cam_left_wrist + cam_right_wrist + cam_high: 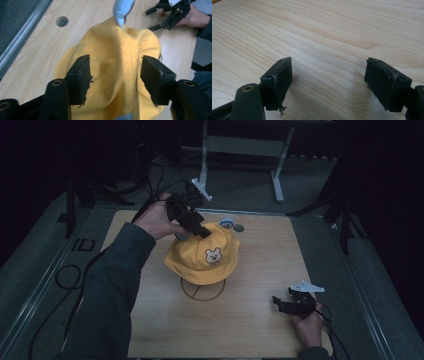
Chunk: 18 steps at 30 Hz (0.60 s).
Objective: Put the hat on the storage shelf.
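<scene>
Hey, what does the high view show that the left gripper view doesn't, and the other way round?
The high view alone gives the bear face on the front of the yellow hat, the wire stand under it, and the person's left sleeve. The left gripper view alone gives the left gripper close up, jaws open with the hat's folded yellow cloth between them, and a pale blue strip at the hat's far edge. Both share the hat, the wooden table, a round hole in it, and the right gripper resting on the tabletop.
</scene>
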Each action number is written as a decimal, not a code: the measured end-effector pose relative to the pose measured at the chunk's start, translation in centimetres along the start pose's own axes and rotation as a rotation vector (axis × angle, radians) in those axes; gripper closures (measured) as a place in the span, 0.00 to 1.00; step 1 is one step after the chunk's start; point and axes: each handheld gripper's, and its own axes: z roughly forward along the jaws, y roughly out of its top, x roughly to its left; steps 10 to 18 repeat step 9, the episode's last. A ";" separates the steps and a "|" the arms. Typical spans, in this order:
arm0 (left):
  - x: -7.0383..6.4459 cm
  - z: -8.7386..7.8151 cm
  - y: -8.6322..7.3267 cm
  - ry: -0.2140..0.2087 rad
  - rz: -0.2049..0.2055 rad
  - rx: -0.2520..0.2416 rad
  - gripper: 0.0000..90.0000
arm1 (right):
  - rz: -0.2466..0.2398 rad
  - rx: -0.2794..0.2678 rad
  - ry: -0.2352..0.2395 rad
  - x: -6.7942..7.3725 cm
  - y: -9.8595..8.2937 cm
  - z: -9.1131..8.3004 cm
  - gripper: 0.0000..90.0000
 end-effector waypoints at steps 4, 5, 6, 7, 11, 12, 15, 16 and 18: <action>0.3 -1.0 -0.7 0.026 -0.018 -0.020 0.41 | 0.000 0.000 0.000 0.0 0.0 0.0 0.25; 0.3 -1.3 -0.9 0.031 -0.020 -0.029 0.41 | 0.000 0.000 0.000 0.0 0.0 0.0 0.25; 0.4 -1.6 -1.1 0.033 -0.028 -0.042 0.41 | -0.001 0.000 0.000 0.0 0.0 0.0 0.25; 0.5 -2.0 -1.3 0.037 -0.031 -0.053 0.40 | -0.001 -0.001 0.000 0.0 0.0 0.0 0.25; 0.5 -2.7 -1.8 0.053 -0.037 -0.076 0.40 | -0.001 0.000 0.000 0.0 0.0 0.0 0.25; 0.5 -2.7 -1.8 0.053 -0.037 -0.076 0.40 | -0.001 0.000 0.000 0.0 0.0 0.0 0.25; 0.5 -2.7 -1.8 0.053 -0.037 -0.076 0.40 | -0.001 0.000 0.000 0.0 0.0 0.0 0.25; 0.5 -2.7 -1.8 0.053 -0.037 -0.076 0.40 | -0.001 0.000 0.000 0.0 0.0 0.0 0.25; 0.5 -2.7 -1.8 0.053 -0.037 -0.076 0.40 | -0.001 0.000 0.000 0.0 0.0 0.0 0.25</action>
